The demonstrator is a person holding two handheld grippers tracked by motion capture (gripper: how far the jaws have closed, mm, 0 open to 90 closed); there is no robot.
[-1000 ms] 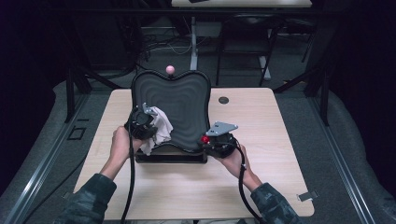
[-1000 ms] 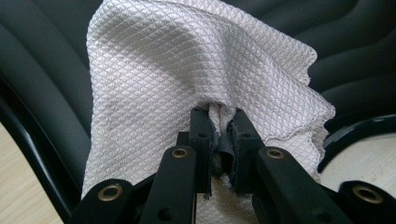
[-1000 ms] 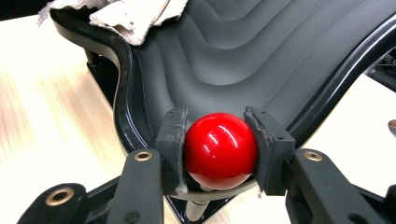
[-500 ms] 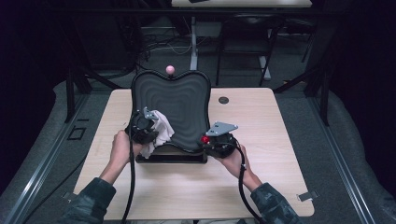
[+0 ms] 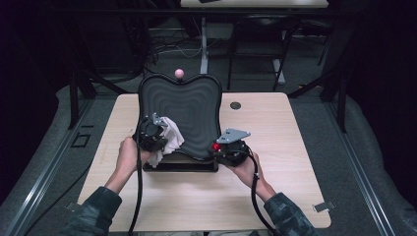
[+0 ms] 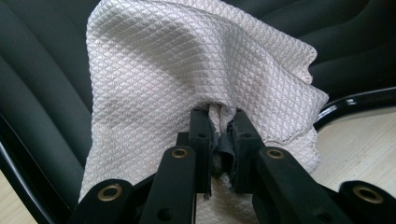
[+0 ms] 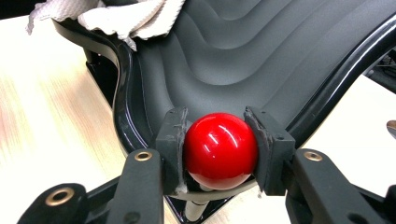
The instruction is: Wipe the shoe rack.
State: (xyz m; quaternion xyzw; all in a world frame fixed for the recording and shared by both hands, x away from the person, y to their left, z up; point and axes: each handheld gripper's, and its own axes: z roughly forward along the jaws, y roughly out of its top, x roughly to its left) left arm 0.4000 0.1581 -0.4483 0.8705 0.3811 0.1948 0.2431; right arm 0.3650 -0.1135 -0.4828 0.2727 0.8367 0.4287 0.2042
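A black ridged, heart-shaped pad [image 5: 189, 113] stands tilted on a black base on the wooden table. My left gripper [image 5: 156, 140] is shut on a white quilted cloth [image 5: 167, 140] [image 6: 187, 74], pinched between its jaws [image 6: 219, 140] and lying against the pad's lower left side. My right gripper [image 5: 220, 147] [image 7: 219, 149] is shut on a shiny red ball [image 7: 220, 149] [image 5: 215, 146] at the pad's lower right rim [image 7: 126, 107]. The ball sits on a short stem below it. A pink ball [image 5: 179, 73] tops the pad's far edge.
The wooden table [image 5: 290, 147] has bare room to the right and front. A small black round disc [image 5: 235, 105] lies behind the pad's right side. Cables trail from both grippers toward the person. Dark table legs and floor surround the table.
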